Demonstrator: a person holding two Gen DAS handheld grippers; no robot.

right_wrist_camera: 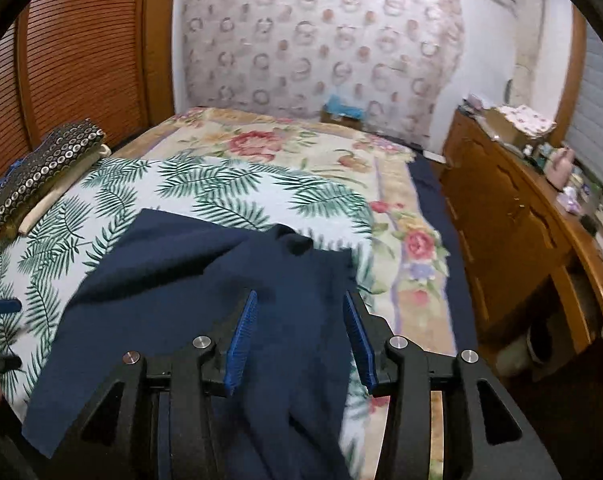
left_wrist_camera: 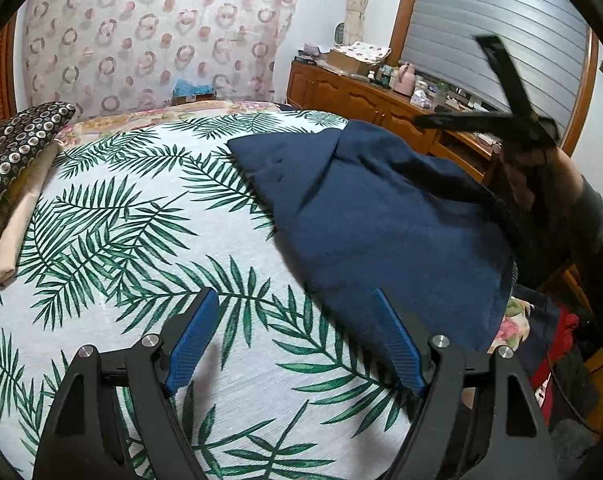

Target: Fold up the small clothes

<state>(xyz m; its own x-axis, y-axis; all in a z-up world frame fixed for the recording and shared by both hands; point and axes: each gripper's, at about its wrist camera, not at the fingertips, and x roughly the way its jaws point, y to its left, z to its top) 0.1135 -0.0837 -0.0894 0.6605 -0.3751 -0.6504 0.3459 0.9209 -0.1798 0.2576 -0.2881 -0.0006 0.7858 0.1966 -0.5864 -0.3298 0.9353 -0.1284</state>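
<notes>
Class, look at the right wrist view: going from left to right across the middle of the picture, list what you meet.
Wooden shutter door → stack of folded cloths → navy garment → flowered bedspread → wooden dresser.

The garment [right_wrist_camera: 173, 280] is matt navy cloth, soft and creased. The sheet [left_wrist_camera: 101, 208] is smooth printed cotton. The left claw [left_wrist_camera: 297, 344] has matt black plastic arms, knurled blue pads [left_wrist_camera: 193, 340] and shiny metal pins. The dresser [right_wrist_camera: 501, 216] is glossy varnished wood.

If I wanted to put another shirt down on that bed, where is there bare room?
The leaf sheet lies bare between the pillows and the navy garment; the floral cover beyond is free too. The dresser top is crowded.
</notes>
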